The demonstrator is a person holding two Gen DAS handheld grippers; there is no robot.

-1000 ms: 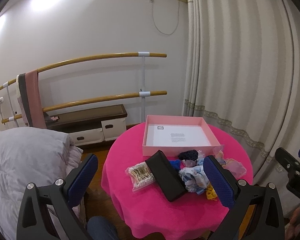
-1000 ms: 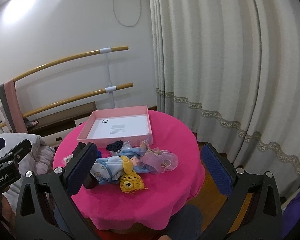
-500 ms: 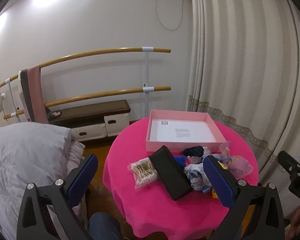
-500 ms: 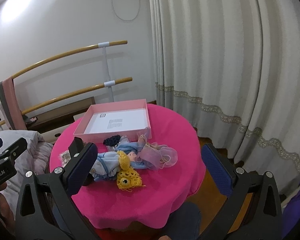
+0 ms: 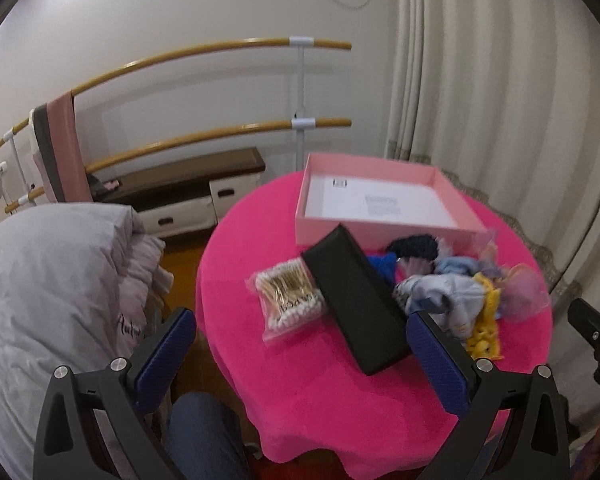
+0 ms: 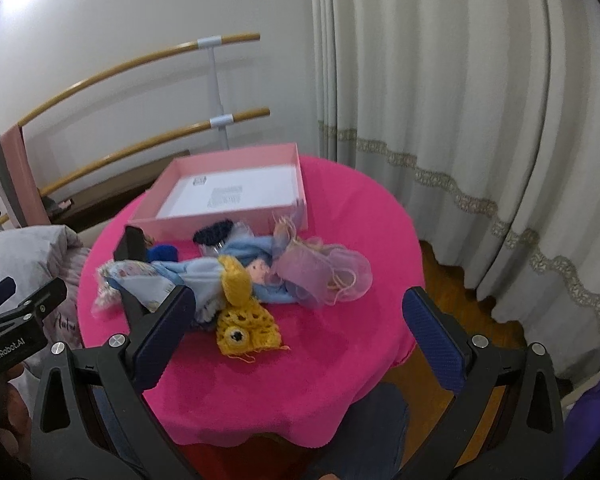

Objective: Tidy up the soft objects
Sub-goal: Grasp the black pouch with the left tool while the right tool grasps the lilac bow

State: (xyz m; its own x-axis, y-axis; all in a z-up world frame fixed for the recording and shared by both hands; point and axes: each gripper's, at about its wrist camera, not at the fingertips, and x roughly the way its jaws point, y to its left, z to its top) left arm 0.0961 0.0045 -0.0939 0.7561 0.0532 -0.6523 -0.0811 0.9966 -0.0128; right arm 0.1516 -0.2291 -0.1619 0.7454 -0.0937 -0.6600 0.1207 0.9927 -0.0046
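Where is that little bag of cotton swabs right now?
In the left wrist view, the bag of cotton swabs lies on the pink tablecloth, on the table's left side, touching the left edge of the black case.

A fuzzy, matt hot-pink cloth covers the round table (image 6: pixel 340 344). The shallow pink cardboard box (image 5: pixel 384 232) looks smooth, with a white paper sheet (image 5: pixel 376 206) inside. The long black case (image 5: pixel 356 300) is matt and finely grained. A clear glossy plastic bag of cotton swabs (image 5: pixel 290 300) lies by it. The yellow crocheted yarn piece (image 6: pixel 246 322) is coarse and open-knit; the sheer pink gauze fabric (image 6: pixel 328 272) is thin and translucent. Both sets of tongs carry ribbed blue pads (image 6: pixel 432 336) on matt black plastic.
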